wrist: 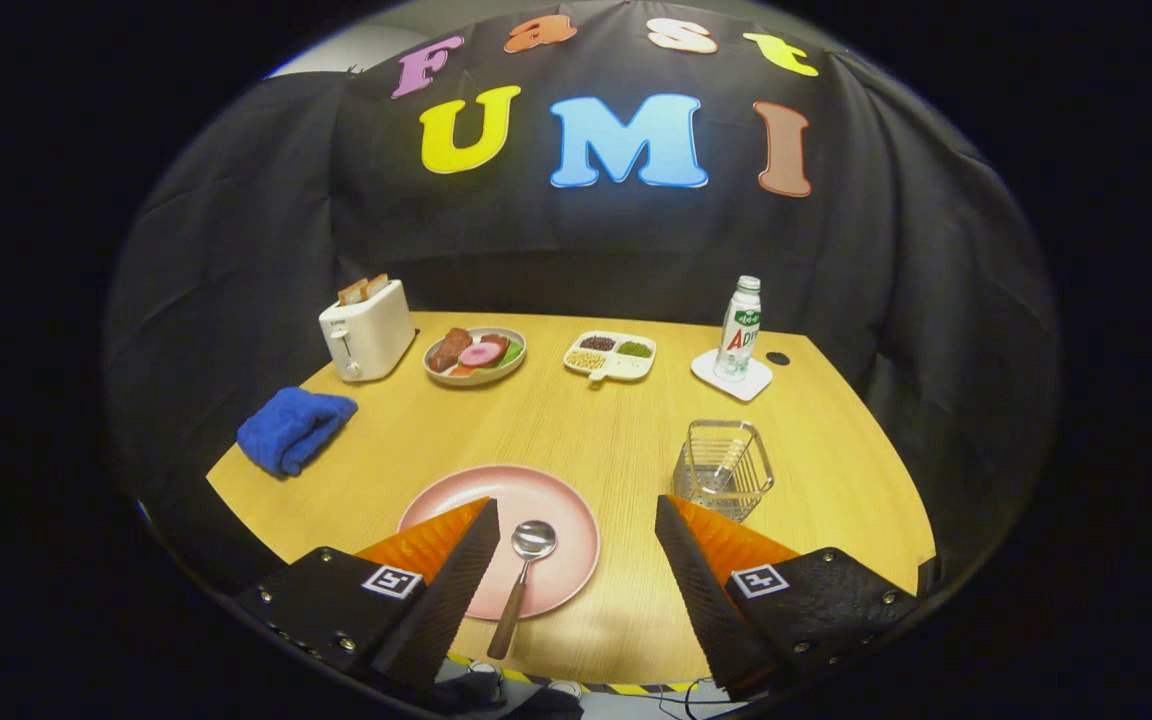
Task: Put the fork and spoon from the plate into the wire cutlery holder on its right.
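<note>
Gripper (576,520): fingers spread wide, holding nothing.
Spoon (521,580): on pink plate (561,500), between the fingers.
Fork: possibly already in wire holder (724,468); unclear.
Risk: thin handle slips during pinch; holder tips.

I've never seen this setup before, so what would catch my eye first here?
The pink plate on the wooden table, with a spoon on it, lying between the open gripper fingers. Just right of the plate stands the wire cutlery holder, something slim already inside it.
</note>
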A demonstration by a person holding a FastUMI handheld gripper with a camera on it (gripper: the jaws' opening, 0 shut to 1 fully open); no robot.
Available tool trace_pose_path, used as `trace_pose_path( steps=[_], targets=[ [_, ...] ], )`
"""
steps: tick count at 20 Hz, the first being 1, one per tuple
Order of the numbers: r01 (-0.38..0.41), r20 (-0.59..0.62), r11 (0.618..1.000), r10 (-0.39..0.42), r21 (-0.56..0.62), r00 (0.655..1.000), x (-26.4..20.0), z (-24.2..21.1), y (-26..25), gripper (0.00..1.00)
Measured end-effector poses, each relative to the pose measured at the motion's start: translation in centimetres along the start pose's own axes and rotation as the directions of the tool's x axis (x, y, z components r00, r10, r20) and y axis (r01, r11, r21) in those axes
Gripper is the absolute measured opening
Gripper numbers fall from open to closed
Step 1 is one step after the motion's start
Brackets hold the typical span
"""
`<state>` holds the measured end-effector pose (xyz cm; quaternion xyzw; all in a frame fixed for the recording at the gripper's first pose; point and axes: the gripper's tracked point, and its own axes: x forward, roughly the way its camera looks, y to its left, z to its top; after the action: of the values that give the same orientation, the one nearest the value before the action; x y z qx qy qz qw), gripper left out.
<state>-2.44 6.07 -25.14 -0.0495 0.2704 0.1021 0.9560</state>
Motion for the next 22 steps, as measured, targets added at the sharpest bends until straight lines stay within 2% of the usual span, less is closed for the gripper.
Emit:
trace_pose_path(
  steps=[8,14,18,20,22],
  targets=[
    [-0.072,-0.181,0.997,0.078,0.04,0.98,1.1,-7.0,2.8,0.97],
    [-0.074,-0.331,0.995,0.093,0.069,0.939,1.3,-11.8,3.6,0.97],
    [-0.097,-0.366,0.992,0.121,0.083,0.923,1.5,-12.8,4.5,0.97],
    [-0.091,-0.392,0.993,0.111,0.069,0.913,1.5,-13.4,4.4,0.91],
    [-0.102,-0.404,0.991,0.126,0.082,0.906,1.8,-13.4,4.6,0.79]
  ],
)
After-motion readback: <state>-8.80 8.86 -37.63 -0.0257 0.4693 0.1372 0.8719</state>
